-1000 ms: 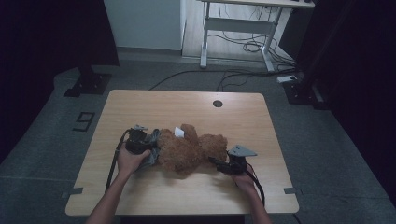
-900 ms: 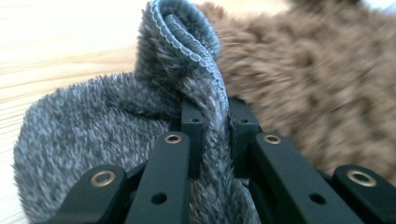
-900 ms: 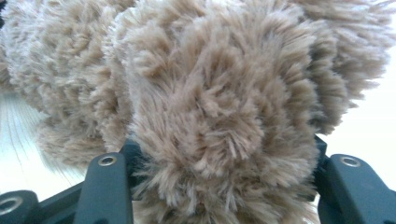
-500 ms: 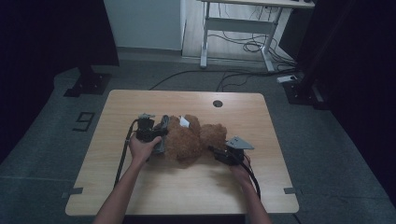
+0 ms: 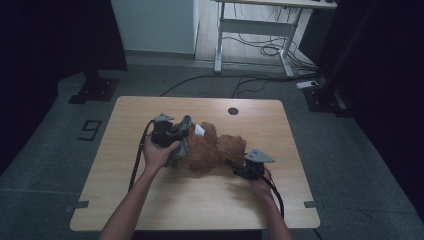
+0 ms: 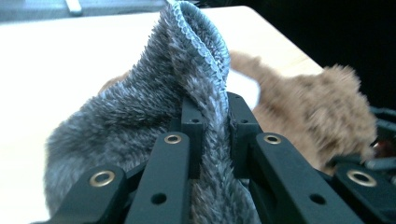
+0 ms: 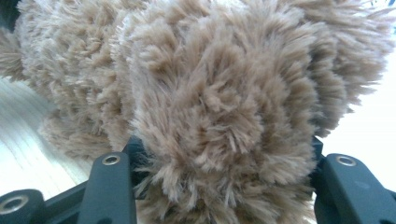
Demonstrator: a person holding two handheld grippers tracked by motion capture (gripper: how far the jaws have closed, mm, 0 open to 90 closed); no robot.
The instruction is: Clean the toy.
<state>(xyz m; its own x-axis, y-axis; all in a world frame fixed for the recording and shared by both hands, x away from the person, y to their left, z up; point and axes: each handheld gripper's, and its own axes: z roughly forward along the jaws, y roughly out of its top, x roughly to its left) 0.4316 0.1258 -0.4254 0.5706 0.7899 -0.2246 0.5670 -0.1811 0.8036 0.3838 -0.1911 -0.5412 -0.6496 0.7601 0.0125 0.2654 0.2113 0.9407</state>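
We see the left gripper (image 6: pixel 210 121) clamped tight on a fold of grey fuzzy cloth (image 6: pixel 154 107), and the right gripper (image 7: pixel 219 154) pinching the brown plush bear (image 7: pixel 210 93) by its fur. The bear lies mid-table (image 5: pixel 150 210) between both hands, the cloth draped against its left end.

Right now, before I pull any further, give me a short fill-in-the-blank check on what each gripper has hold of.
1. The left gripper is shut on a fold of fuzzy ____ cloth.
2. The right gripper clamps the ____ plush toy.
3. The toy lies on a ____ table.
4. In the high view, a small ____ tag shows on the toy.

Missing words: grey; brown; wooden; white
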